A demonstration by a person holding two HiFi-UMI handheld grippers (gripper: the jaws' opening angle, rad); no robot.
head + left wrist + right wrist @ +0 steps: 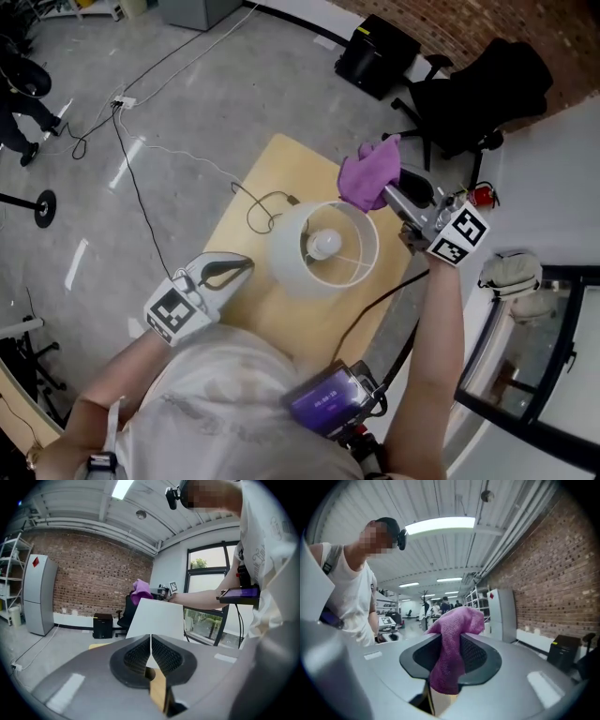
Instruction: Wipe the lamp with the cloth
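Concrete floor, brick wall at the back, cables trailing across the floor. Small wooden table (246,202) in the middle of the space, person standing over its near end.

Lamp (286,253) stands upright on the table, white shade open to the top, bulb (325,245) showing inside. Its long axis runs straight up. Its cord (258,208) loops away over the far side of the tabletop.

Right gripper (386,197) is clamped on the purple cloth (367,175). A fold is pinched between the jaws and the loose bulk bunches out past the tips. It sits at the shade's far right rim, up at the level of the top edge. From there the shade lies down and towards the person. The head view cannot settle whether the cloth touches the rim or hangs just clear of it.

Left gripper (239,267) has its jaws pressed together with nothing in them. It points at the shade from the opposite, left side, just beside the wall. I cannot tell whether it makes contact.

Judgement: the right hand is the working one and the nearer to a wipe. The coming stroke would need the cloth brought down against the shade's outer wall and drawn around or along it. The shade is light, so the lamp may rock or slide unless the left gripper steadies it.
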